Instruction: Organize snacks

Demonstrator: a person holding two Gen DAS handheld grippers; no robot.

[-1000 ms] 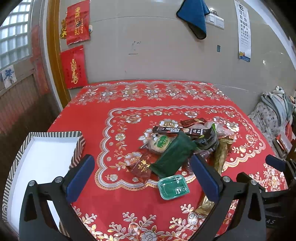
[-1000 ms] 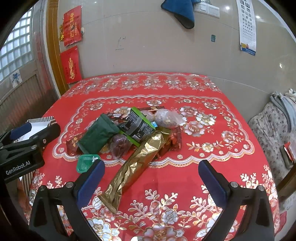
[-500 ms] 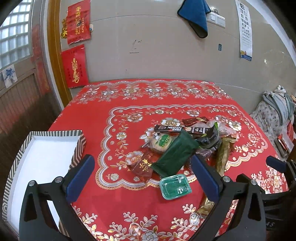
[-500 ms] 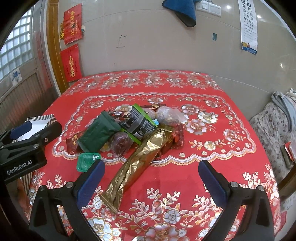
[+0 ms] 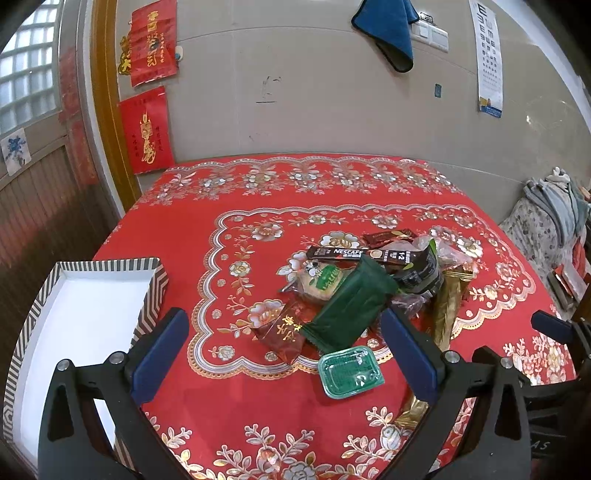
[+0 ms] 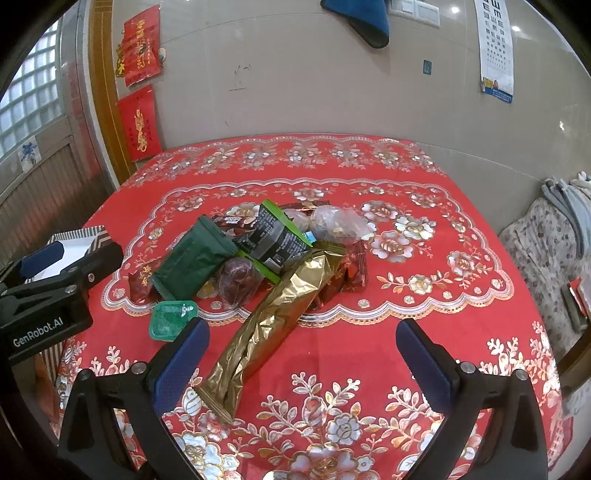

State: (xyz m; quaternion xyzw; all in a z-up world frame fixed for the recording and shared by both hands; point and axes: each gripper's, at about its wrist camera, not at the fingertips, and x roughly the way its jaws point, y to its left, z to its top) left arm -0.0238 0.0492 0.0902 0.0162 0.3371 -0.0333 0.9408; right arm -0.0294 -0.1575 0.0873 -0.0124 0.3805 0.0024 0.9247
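Observation:
A heap of snacks lies mid-table on the red floral cloth (image 5: pixel 207 236): a dark green packet (image 5: pixel 349 310) (image 6: pixel 194 258), a long gold wrapper (image 6: pixel 273 317) (image 5: pixel 448 306), a small green jelly cup (image 5: pixel 349 371) (image 6: pixel 170 319), a red date packet (image 5: pixel 286 332), a Nescafe stick (image 5: pixel 360 253), a black-and-green pouch (image 6: pixel 275 238) and a clear bag (image 6: pixel 340 223). My left gripper (image 5: pixel 286 356) hovers open in front of the heap, nothing between its fingers. My right gripper (image 6: pixel 303 363) is open too, over the gold wrapper's near end. The striped-rim white box (image 5: pixel 85 291) sits at the left.
A tiled wall runs behind the table, with red banners (image 5: pixel 147 129) and a blue cloth (image 5: pixel 388 26) hanging on it. A wooden door frame stands at the left. Bedding is piled to the right (image 5: pixel 550 218). The left gripper's body shows in the right wrist view (image 6: pixel 51 295).
Both views have crept slightly nearer and lower toward the snack heap. Both grippers stay open and no snack has moved.

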